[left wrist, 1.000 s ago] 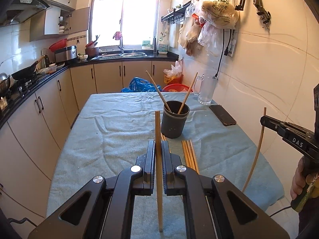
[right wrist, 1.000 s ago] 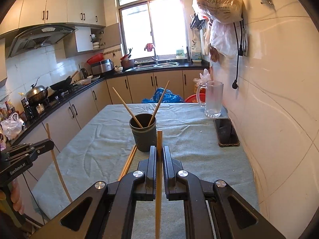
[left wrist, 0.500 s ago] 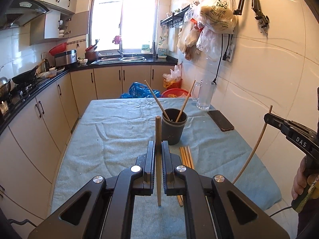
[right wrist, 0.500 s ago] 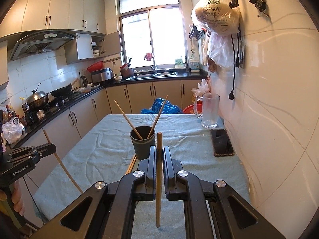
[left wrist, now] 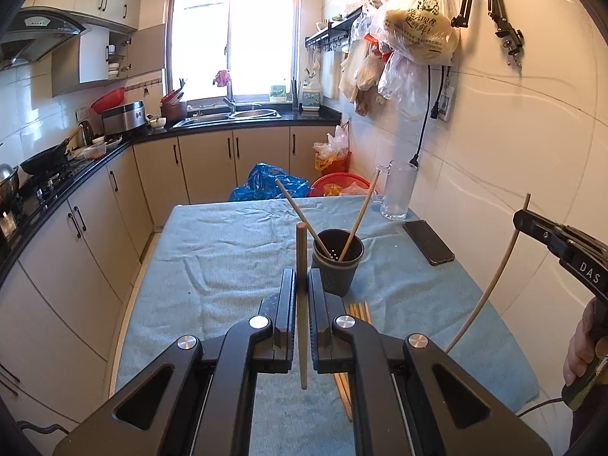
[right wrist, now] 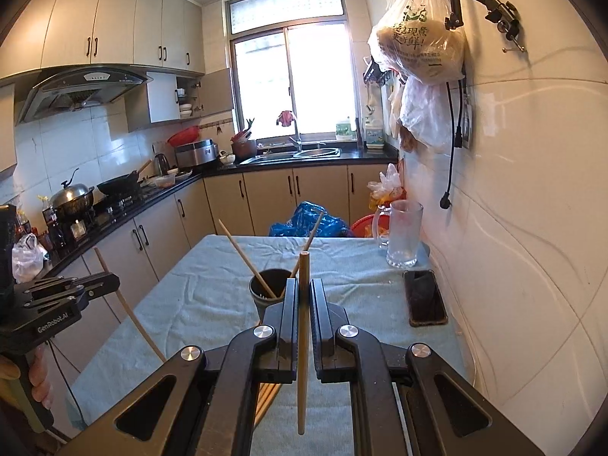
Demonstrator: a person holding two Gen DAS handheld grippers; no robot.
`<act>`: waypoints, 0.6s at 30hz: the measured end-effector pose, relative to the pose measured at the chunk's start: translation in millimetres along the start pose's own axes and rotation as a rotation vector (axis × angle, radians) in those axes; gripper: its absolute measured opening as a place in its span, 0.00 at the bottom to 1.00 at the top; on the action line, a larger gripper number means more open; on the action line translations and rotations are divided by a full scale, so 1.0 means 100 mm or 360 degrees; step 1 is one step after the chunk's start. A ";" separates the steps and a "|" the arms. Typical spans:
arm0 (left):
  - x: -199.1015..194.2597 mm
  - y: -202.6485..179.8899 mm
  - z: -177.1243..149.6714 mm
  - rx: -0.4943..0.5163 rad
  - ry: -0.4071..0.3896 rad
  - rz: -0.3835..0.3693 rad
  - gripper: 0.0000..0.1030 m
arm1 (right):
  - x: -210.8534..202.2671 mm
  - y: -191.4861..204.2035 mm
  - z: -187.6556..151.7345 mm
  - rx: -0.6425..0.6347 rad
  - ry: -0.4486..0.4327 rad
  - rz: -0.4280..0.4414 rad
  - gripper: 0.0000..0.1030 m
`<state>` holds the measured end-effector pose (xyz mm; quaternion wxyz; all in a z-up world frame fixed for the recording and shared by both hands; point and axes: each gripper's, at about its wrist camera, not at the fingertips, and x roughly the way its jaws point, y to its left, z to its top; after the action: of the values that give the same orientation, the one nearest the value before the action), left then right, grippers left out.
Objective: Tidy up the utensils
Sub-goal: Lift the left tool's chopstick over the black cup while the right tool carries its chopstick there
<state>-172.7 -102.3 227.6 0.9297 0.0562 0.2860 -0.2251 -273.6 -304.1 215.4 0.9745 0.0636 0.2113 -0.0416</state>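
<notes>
A dark cup [left wrist: 337,266] [right wrist: 266,292] stands mid-table with two chopsticks [left wrist: 359,220] leaning out of it. My left gripper [left wrist: 302,277] is shut on an upright wooden chopstick [left wrist: 302,304], held above the table just in front of the cup. My right gripper [right wrist: 303,285] is shut on another upright chopstick [right wrist: 303,342], also raised near the cup. Each gripper shows in the other's view: the right gripper [left wrist: 532,224] at the right edge, the left gripper [right wrist: 102,283] at the left edge. Several loose chopsticks [left wrist: 359,309] lie on the cloth beside the cup.
A blue-green cloth [left wrist: 228,250] covers the table. A glass mug [left wrist: 397,192] and a black phone [left wrist: 429,241] sit along the right side by the tiled wall. Cabinets and a stove line the left; bags hang on the wall above.
Both grippers have risen with their chopsticks, so the table and cup sit lower and farther off in both views. Both grips are unchanged.
</notes>
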 end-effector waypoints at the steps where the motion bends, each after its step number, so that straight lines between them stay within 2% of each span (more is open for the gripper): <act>1: 0.03 -0.01 0.04 0.0006 0.0006 0.0001 0.05 | 0.01 0.00 0.03 0.0003 -0.0001 0.0003 0.06; 14: 0.28 -0.13 0.43 0.0116 -0.0012 0.0041 0.05 | 0.28 -0.10 0.43 0.0082 -0.0048 0.0068 0.06; 18: 0.37 -0.15 0.60 0.0120 -0.0029 0.0021 0.05 | 0.37 -0.15 0.57 0.0113 -0.0082 0.0087 0.06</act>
<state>-122.3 -143.6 257.2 0.9310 0.0911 0.2683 -0.2300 -218.3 -328.9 249.9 0.9775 0.1030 0.1827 -0.0240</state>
